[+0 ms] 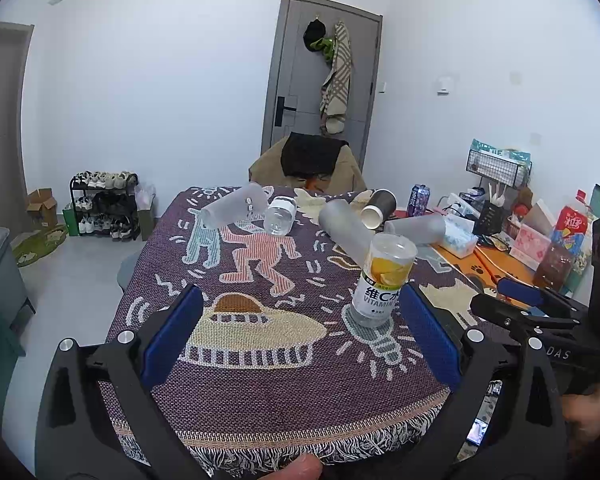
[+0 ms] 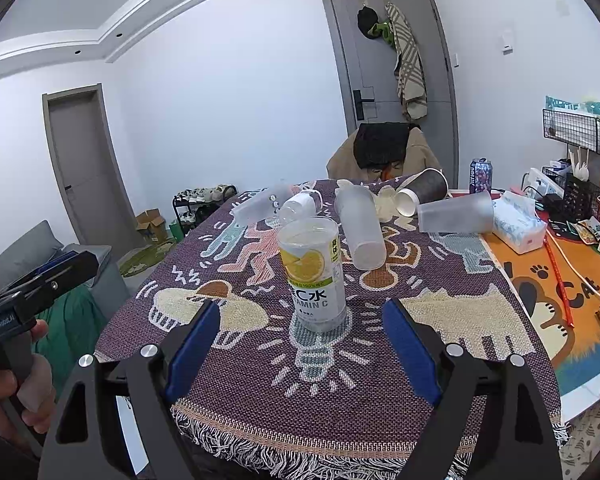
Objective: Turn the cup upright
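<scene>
Both claws (image 1: 300, 332) (image 2: 300, 344) gape empty; clear cylindrical cup (image 2: 315, 274) stands on woven cloth (image 2: 380, 360).

Readable text on the bench

The bottle (image 2: 315, 276) label reads "C水", "VITAMIN C" and "100%"; the orange mat (image 2: 572, 280) shows "CAT".

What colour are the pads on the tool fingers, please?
Blue pads on black fingers; clearest in the right wrist view.

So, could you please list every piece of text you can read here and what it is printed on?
"維C水 VITAMIN C": label of the clear bottle.
"CAT": orange mat.
"DAS": right claw's body.
Unreadable: blue can, red snack bag, pink box, left claw's handle label.
</scene>
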`<state>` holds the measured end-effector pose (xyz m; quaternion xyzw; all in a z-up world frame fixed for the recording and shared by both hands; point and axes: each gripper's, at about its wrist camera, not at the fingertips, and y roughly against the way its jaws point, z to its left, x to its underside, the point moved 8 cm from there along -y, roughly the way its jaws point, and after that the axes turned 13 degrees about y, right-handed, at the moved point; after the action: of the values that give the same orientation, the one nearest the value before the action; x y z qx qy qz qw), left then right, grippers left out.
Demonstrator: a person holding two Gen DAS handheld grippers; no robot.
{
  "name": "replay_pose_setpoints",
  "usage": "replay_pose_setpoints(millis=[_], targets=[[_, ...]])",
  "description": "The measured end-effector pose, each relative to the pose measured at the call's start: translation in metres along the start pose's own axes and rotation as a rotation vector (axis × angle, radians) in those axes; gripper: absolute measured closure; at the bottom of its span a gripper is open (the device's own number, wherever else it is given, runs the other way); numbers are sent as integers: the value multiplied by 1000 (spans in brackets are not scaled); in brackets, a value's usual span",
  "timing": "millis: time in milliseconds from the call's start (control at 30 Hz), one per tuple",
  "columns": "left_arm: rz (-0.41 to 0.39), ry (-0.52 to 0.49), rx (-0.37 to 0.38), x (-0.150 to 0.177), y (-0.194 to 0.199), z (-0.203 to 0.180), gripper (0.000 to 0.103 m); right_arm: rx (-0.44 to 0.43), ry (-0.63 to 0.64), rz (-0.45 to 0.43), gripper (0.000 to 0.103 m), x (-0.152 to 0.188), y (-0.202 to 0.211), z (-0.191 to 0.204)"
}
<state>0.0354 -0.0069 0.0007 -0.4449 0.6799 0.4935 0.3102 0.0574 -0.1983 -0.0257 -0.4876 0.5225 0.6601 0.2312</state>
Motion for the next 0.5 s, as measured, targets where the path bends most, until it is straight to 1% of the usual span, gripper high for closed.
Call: replay_pose_setpoints(millis=[400, 467, 500], targets=[[10, 1, 9, 4, -2, -1, 5, 13, -6, 1, 21, 3, 2, -5], [12, 1, 9, 4, -3, 0, 5, 14, -5, 5, 20, 4, 1, -5], [13, 1, 10, 5, -3, 0, 5, 14, -4, 7, 16, 4, 1, -5]])
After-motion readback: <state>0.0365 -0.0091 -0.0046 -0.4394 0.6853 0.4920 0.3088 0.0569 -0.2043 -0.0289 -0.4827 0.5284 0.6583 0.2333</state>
